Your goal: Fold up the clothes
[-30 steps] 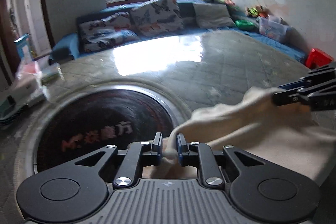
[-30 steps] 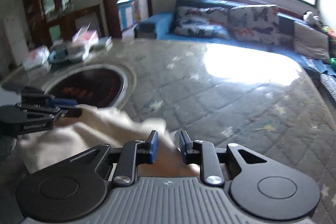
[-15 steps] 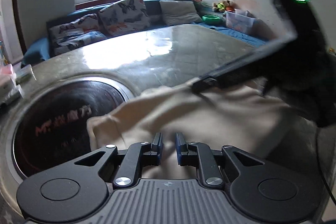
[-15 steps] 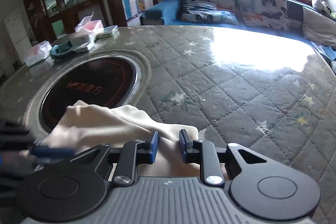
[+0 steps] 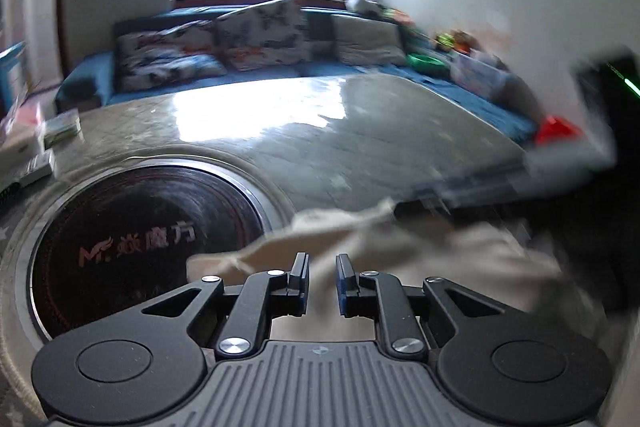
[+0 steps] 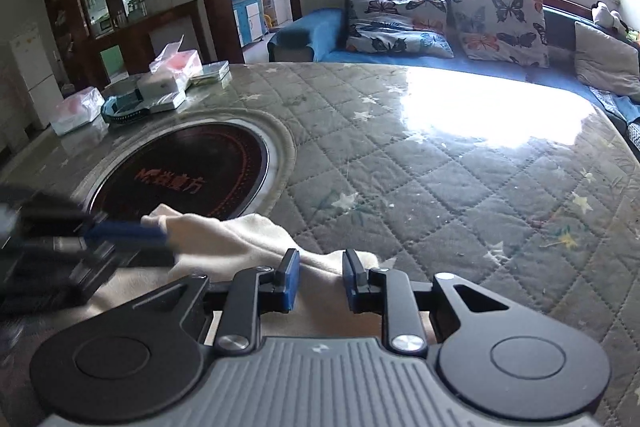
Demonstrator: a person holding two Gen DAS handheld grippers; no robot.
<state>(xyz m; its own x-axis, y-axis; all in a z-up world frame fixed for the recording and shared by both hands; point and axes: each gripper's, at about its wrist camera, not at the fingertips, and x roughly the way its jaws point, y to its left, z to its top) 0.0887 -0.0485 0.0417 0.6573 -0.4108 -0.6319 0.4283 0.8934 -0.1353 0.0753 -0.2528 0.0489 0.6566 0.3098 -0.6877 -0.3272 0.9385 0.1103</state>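
A cream garment lies bunched on the quilted table top, partly over the rim of the round black cooktop. It also shows in the right wrist view. My left gripper is open a little, with the cloth lying below and ahead of its jaws. My right gripper is open wider over the cloth's near edge, holding nothing. The right gripper's blurred body crosses the left wrist view. The left gripper's blue fingers show blurred over the cloth's left end.
The grey quilted table cover stretches to the right and far side. Boxes and plastic packets stand at the far left of the table. A blue sofa with butterfly cushions runs behind it.
Both grippers have opened and let go of the cloth. The cloth has dropped onto the table near the cooktop. Both grippers are moving, blurred in each other's view.
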